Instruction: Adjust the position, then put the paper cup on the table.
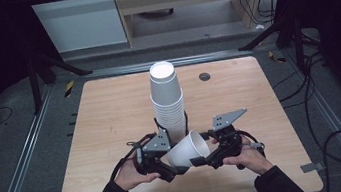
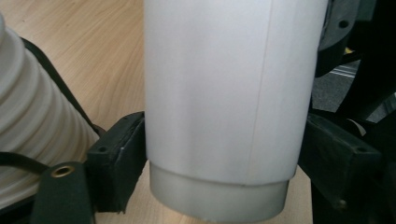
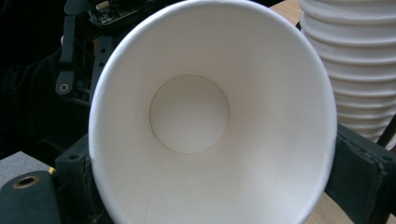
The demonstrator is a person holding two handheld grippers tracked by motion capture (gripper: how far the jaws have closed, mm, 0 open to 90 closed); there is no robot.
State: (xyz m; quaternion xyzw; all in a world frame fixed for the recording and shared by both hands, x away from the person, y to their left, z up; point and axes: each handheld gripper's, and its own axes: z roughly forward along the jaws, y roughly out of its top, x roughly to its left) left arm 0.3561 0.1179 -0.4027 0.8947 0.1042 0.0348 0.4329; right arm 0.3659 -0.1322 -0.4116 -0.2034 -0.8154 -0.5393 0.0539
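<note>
A single white paper cup lies tilted above the wooden table, mouth toward the right. My right gripper is shut on its rim end. In the right gripper view the cup's open mouth faces the camera, and the gripper has a black jaw pressed against each side of it. My left gripper is open around the base end. In the left gripper view the cup stands between its jaws, which lie close to the walls without squeezing them. A tall stack of white cups stands just behind.
The cup stack rises close beside both grippers, on a black stand. A small grey disc sits at the table's far right. Metal rails and cables run along the floor around the table.
</note>
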